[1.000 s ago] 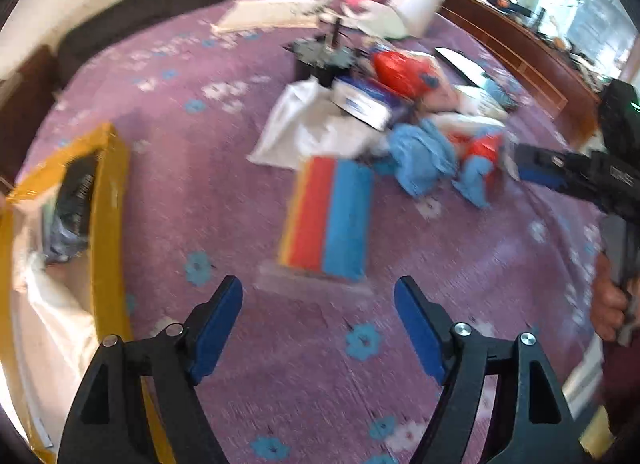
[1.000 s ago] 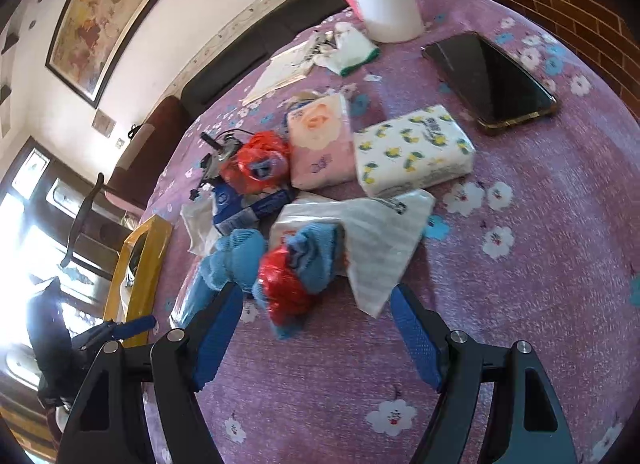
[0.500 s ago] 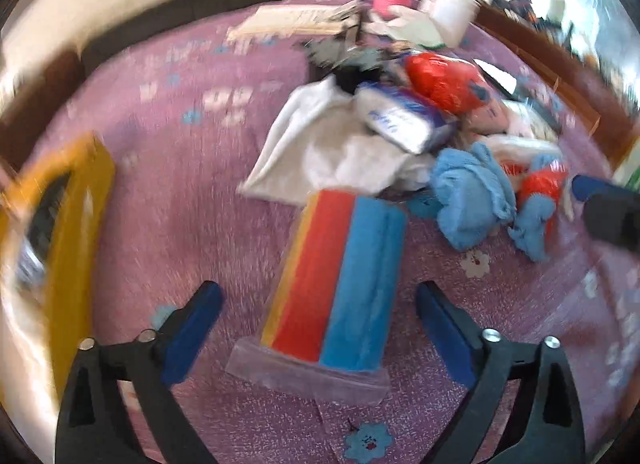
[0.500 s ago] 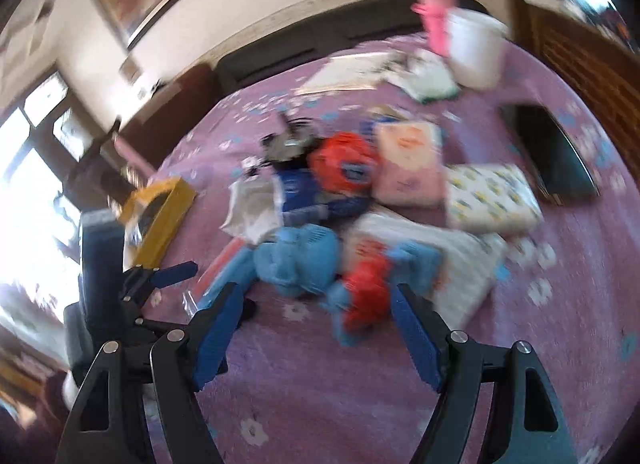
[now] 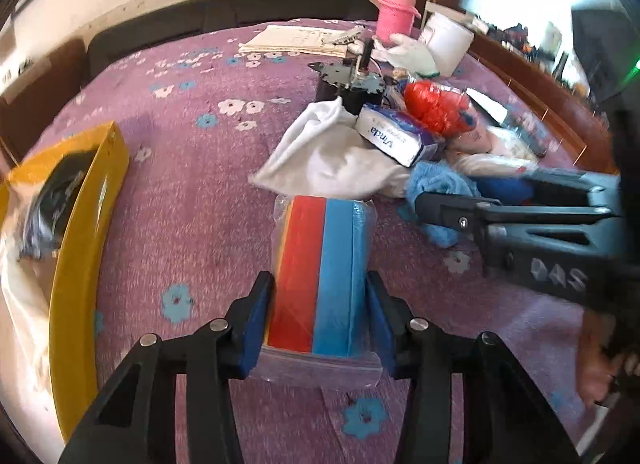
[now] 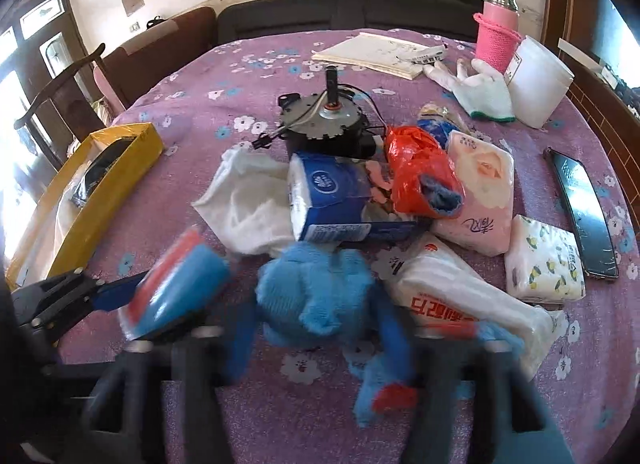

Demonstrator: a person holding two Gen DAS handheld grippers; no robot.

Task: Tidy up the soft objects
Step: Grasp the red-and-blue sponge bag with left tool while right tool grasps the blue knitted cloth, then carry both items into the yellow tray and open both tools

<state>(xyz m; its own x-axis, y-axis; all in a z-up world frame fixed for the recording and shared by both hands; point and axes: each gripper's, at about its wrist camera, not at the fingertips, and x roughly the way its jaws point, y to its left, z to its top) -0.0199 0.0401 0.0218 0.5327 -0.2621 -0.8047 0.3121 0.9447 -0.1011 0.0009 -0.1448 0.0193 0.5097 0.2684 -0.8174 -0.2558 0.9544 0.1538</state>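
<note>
Left gripper (image 5: 320,316) jaws closing on the bagged striped sponge pack (image 5: 320,276); right gripper (image 6: 316,340) apparently closing around blue cloth (image 6: 316,296).

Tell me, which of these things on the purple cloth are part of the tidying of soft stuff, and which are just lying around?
Part of the job:
- striped sponge pack, between the left hand-held gripper's closing jaws
- blue fluffy cloth, between the right hand-held gripper's closing jaws
- white cloth
- tissue packs

Just lying about:
- motor
- phone
- pink bottle
- papers
</note>
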